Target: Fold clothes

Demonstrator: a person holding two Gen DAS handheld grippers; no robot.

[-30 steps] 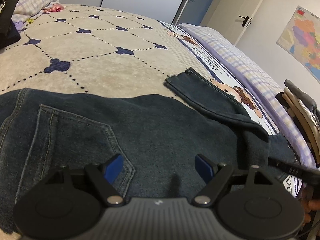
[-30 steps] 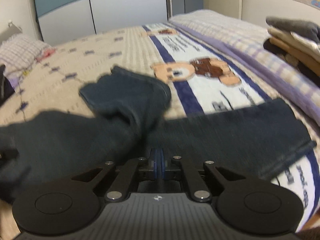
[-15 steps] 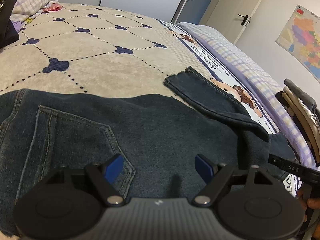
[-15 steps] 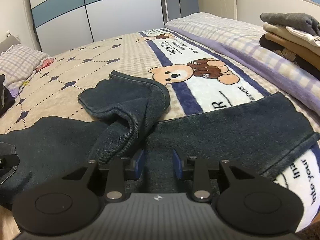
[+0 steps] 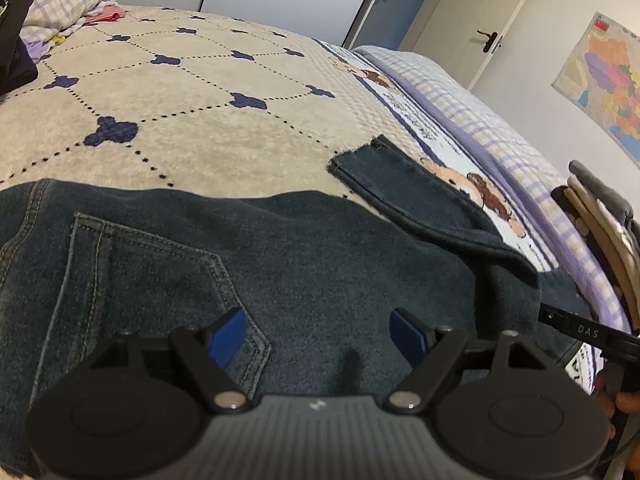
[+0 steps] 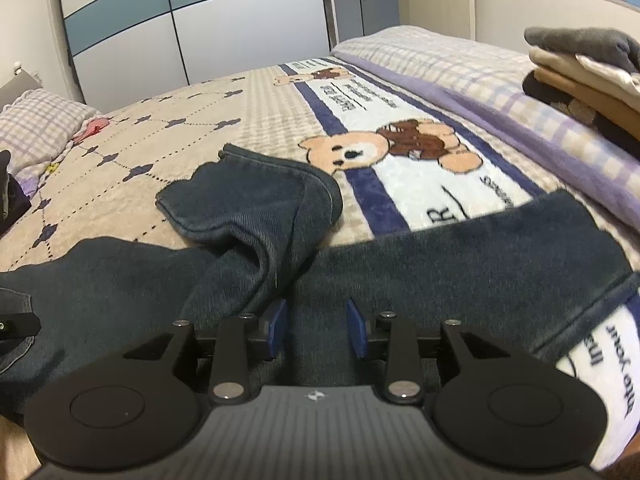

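Dark blue jeans lie spread across the bed. In the left wrist view their back pocket sits under my left gripper, which hovers open just above the denim with nothing between its pads. In the right wrist view one trouser leg is doubled back in a loose fold, its hem toward the headboard. The other leg runs off to the right. My right gripper stands partly open beside the folded leg, its pads not pressing any cloth.
A stack of folded clothes sits at the right edge of the bed. A checked pillow and a dark object lie at the head end. The bear-print blanket and a purple checked cover stretch beyond the jeans.
My right gripper went from shut to partly open and the picture has steadied. The folded trouser leg now rests on the bed. The left gripper has not moved.
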